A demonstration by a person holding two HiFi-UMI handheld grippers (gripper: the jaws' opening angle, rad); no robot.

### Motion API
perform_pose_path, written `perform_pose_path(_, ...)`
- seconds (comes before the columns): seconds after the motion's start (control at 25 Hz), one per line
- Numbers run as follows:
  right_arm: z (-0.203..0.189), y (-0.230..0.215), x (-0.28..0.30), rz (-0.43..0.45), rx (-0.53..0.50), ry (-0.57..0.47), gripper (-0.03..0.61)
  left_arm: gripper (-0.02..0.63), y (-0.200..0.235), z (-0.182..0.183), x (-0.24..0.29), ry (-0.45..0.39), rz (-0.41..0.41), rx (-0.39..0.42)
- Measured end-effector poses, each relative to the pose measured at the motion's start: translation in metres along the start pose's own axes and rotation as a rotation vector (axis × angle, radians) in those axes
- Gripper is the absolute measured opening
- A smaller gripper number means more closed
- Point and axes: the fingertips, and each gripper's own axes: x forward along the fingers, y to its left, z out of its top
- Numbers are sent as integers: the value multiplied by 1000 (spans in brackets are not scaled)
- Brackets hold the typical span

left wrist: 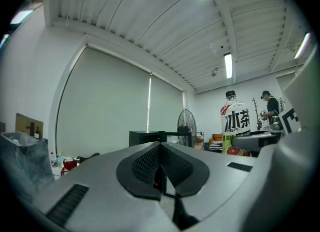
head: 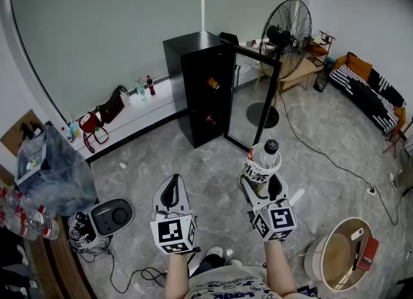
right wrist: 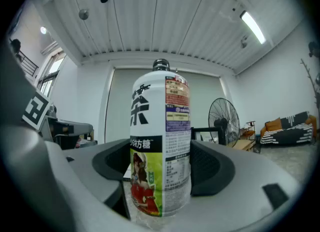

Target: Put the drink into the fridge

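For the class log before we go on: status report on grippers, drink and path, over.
Left gripper shut, empty. Right gripper shut on bottle, upright. Fridge ahead, door open. Nothing seen in the way.

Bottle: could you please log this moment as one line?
right gripper: shut on bottle, upright | left gripper: shut, empty | fridge: open, not yet reached

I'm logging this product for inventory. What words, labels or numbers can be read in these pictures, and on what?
"冰茶": large characters on the drink bottle label.
"方糖": end of the label's black band; the characters before it are unclear.
Fine print on the label: too small to read.
Print on the person's shirt: too blurred.
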Motion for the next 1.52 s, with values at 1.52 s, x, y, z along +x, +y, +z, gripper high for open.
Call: perform_pose_path(1.52, -35, -32, 123, -12, 66, 40, 360, 5, 51, -35, 122, 50, 36, 14)
